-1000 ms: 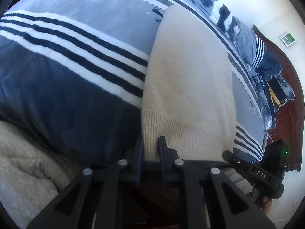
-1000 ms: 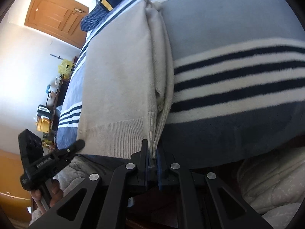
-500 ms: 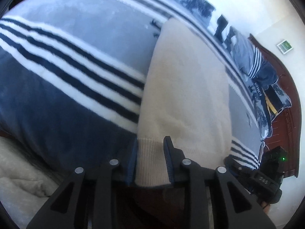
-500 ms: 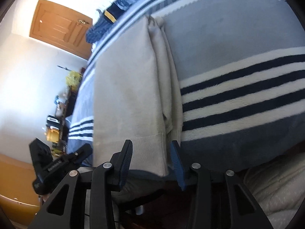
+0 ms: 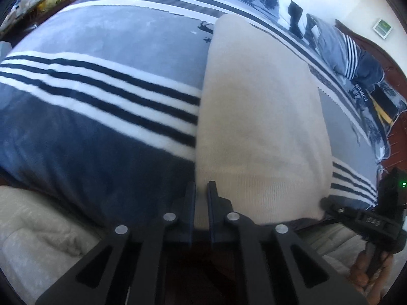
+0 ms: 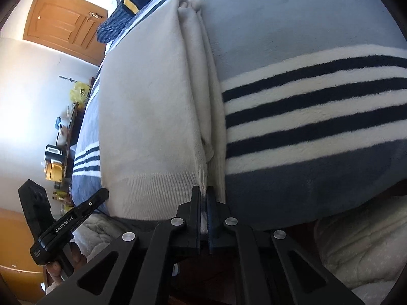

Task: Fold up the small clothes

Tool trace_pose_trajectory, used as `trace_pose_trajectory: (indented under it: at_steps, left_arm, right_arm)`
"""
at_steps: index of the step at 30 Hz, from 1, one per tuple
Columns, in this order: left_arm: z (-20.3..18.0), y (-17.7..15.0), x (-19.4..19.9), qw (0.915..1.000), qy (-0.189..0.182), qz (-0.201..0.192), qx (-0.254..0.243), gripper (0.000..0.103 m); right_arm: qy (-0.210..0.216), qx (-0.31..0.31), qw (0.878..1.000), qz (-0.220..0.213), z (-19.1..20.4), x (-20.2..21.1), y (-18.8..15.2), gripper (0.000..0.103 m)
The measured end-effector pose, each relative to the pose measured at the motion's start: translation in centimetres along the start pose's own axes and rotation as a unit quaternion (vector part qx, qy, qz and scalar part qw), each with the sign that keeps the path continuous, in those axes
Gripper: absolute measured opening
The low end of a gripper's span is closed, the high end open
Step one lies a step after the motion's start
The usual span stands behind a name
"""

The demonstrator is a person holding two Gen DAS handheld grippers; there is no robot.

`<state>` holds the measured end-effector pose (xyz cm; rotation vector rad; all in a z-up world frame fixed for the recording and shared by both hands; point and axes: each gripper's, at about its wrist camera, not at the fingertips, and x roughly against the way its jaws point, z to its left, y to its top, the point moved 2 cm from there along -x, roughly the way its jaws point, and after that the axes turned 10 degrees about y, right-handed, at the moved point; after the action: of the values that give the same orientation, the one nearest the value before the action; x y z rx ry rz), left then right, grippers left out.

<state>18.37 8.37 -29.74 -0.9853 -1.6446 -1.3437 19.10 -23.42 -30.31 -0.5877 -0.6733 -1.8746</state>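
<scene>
A cream knit sweater lies folded lengthwise on a striped bed blanket, ribbed hem nearest me. My left gripper is shut on the hem's left corner. In the right wrist view the sweater shows its stacked folded edges on the right side, and my right gripper is shut on the hem's right corner. Each gripper shows in the other's view, the right gripper at lower right and the left gripper at lower left.
The blanket has grey, white and navy bands. A pale quilt hangs below the bed edge. Pillows and a dark wood headboard are at the far right. A wooden door and a cluttered shelf stand to the left.
Both grippers were shut on the hem a second ago, opened half a second ago, and are now shut on the hem corners again.
</scene>
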Motion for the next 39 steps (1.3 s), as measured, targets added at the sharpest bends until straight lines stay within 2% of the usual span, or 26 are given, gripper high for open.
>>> trace_pose_trajectory:
  at_steps: [1, 2, 3, 4, 5, 6, 7, 9, 11, 13, 15, 17, 18, 23, 27, 28, 30, 31, 32, 37, 39]
  left_arm:
    - [0.1, -0.4, 0.5, 0.9999, 0.010, -0.004, -0.006, 0.020]
    - [0.0, -0.6, 1.0, 0.9998, 0.017, -0.007, -0.009, 0.030]
    - [-0.1, -0.8, 1.9, 0.9994, 0.026, -0.019, -0.012, 0.036]
    - [-0.2, -1.1, 2.8, 0.9988, 0.030, -0.034, -0.015, 0.046]
    - [-0.4, -1.3, 4.1, 0.9974, 0.037, -0.058, -0.019, 0.058]
    - [-0.5, -1.6, 5.1, 0.9963, 0.042, -0.073, -0.021, 0.065]
    - [-0.7, -2.0, 6.5, 0.9945, 0.046, -0.091, -0.021, 0.077]
    - [-1.2, -3.0, 8.7, 0.9933, 0.040, -0.105, -0.024, 0.082]
    - [-1.9, -4.0, 10.4, 0.9931, 0.037, -0.104, -0.039, 0.083]
    - [-2.5, -5.1, 12.9, 0.9900, 0.051, -0.117, -0.059, 0.083]
    - [-3.2, -6.0, 15.6, 0.9836, 0.065, -0.150, -0.076, 0.083]
    - [-3.4, -6.7, 19.3, 0.9724, 0.084, -0.202, -0.081, 0.087]
    - [-3.5, -6.5, 20.8, 0.9688, 0.090, -0.217, -0.078, 0.087]
    - [-3.2, -5.2, 27.0, 0.9541, 0.081, -0.286, -0.033, 0.087]
    - [-3.9, -4.8, 29.7, 0.9559, 0.078, -0.279, -0.046, 0.087]
    - [-4.2, -4.8, 30.2, 0.9532, 0.093, -0.283, -0.053, 0.088]
    - [-4.7, -5.1, 31.2, 0.9435, 0.125, -0.300, -0.064, 0.095]
    - [-4.8, -5.3, 31.7, 0.9389, 0.132, -0.310, -0.070, 0.101]
    - [-5.0, -5.4, 32.1, 0.9357, 0.133, -0.319, -0.073, 0.102]
    - [-5.0, -5.6, 32.9, 0.9375, 0.123, -0.320, -0.063, 0.102]
    - [-5.1, -5.7, 33.1, 0.9379, 0.122, -0.317, -0.069, 0.102]
  right_arm:
    - [0.002, 0.000, 1.000, -0.006, 0.1, 0.5, -0.2, 0.007]
    - [0.002, 0.001, 1.000, -0.010, 0.2, 1.0, -0.3, 0.012]
    - [-0.002, 0.000, 1.000, -0.014, 0.2, 1.6, -0.6, 0.027]
    - [-0.010, -0.003, 1.000, -0.018, 0.2, 2.2, -0.8, 0.038]
    - [-0.016, -0.004, 1.000, -0.027, 0.3, 3.1, -1.1, 0.054]
    - [-0.013, -0.001, 0.999, -0.040, 0.5, 4.2, -1.4, 0.063]
    - [-0.008, 0.003, 0.999, -0.054, 0.9, 5.3, -1.8, 0.067]
    - [-0.009, 0.016, 0.997, -0.072, 1.9, 7.2, -2.7, 0.079]
    - [-0.030, 0.041, 0.994, -0.097, 3.6, 9.4, -4.1, 0.082]
    - [-0.062, 0.070, 0.989, -0.119, 5.5, 11.2, -5.1, 0.087]
    - [-0.108, 0.112, 0.975, -0.156, 8.0, 13.5, -6.4, 0.089]
    - [-0.144, 0.145, 0.957, -0.206, 10.4, 16.0, -7.7, 0.095]
    - [-0.144, 0.161, 0.951, -0.223, 11.7, 17.3, -8.3, 0.096]
    - [-0.102, 0.207, 0.939, -0.255, 17.8, 21.7, -10.1, 0.096]
    - [-0.058, 0.225, 0.932, -0.277, 21.8, 24.1, -10.8, 0.096]
    - [-0.048, 0.227, 0.933, -0.275, 22.4, 24.6, -10.9, 0.096]
    - [-0.041, 0.227, 0.934, -0.272, 23.4, 25.2, -11.0, 0.096]
    - [-0.040, 0.231, 0.934, -0.269, 23.7, 25.4, -11.1, 0.096]
    - [-0.038, 0.237, 0.933, -0.267, 24.0, 25.7, -11.4, 0.096]
    - [-0.048, 0.235, 0.937, -0.255, 24.2, 25.6, -11.6, 0.096]
    - [-0.066, 0.235, 0.936, -0.253, 24.3, 25.4, -11.8, 0.096]
